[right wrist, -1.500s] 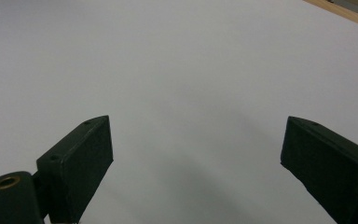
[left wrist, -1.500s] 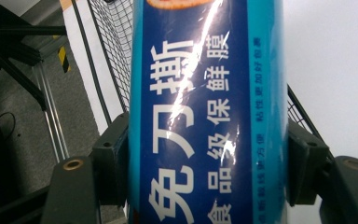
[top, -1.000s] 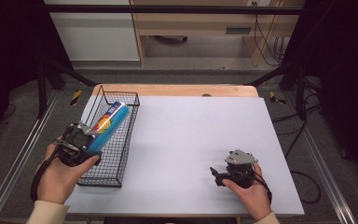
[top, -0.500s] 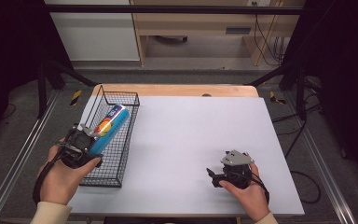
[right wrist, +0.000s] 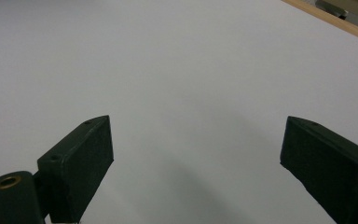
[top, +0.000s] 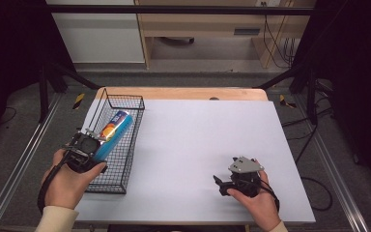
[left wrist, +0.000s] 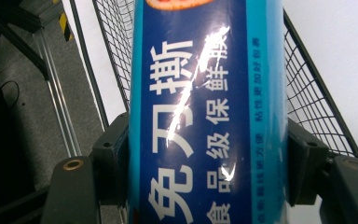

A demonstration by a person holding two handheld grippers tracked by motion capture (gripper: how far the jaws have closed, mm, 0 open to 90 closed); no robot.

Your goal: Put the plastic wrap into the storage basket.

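White-covered wooden worktop (top: 198, 145), black wire mesh basket (top: 125, 159) along its left edge, grey floor (top: 24, 140) with metal rails, pale wooden furniture (top: 203, 34) behind, dark side curtains.

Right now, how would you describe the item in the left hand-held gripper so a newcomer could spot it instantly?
Start at the white table, then go to the black wire basket at its left edge. Over that basket, the left hand-held gripper clamps a long blue box between its jaws. It carries large white Chinese characters and an orange patch near its far end.
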